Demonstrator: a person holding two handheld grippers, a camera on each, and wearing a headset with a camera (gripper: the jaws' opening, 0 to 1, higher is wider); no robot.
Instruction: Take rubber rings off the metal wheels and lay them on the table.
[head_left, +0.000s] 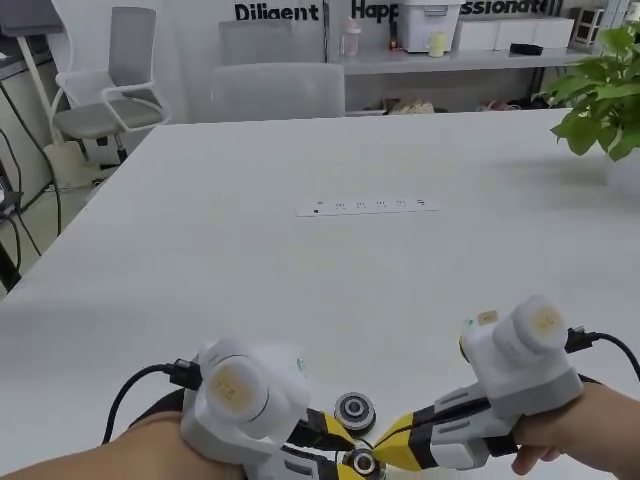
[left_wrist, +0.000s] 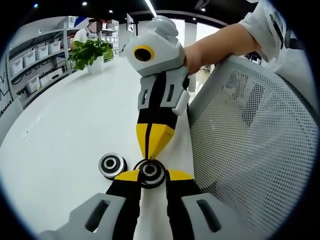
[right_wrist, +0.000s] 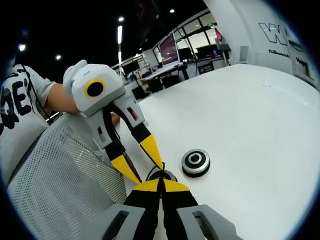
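Note:
A metal wheel with a black rubber ring is clamped between the yellow tips of my left gripper, close to the table's near edge. My right gripper meets it from the opposite side, tips pressed together at the wheel's rim, where a thin black arc of ring shows. In the head view the held wheel sits low between the left gripper and the right gripper. A second wheel lies flat on the white table, just beyond them, with its ring on.
The white table stretches far ahead, with a white power strip at its middle. A potted plant stands at the far right. A mesh chair back is right behind the grippers. Grey chairs stand beyond the table.

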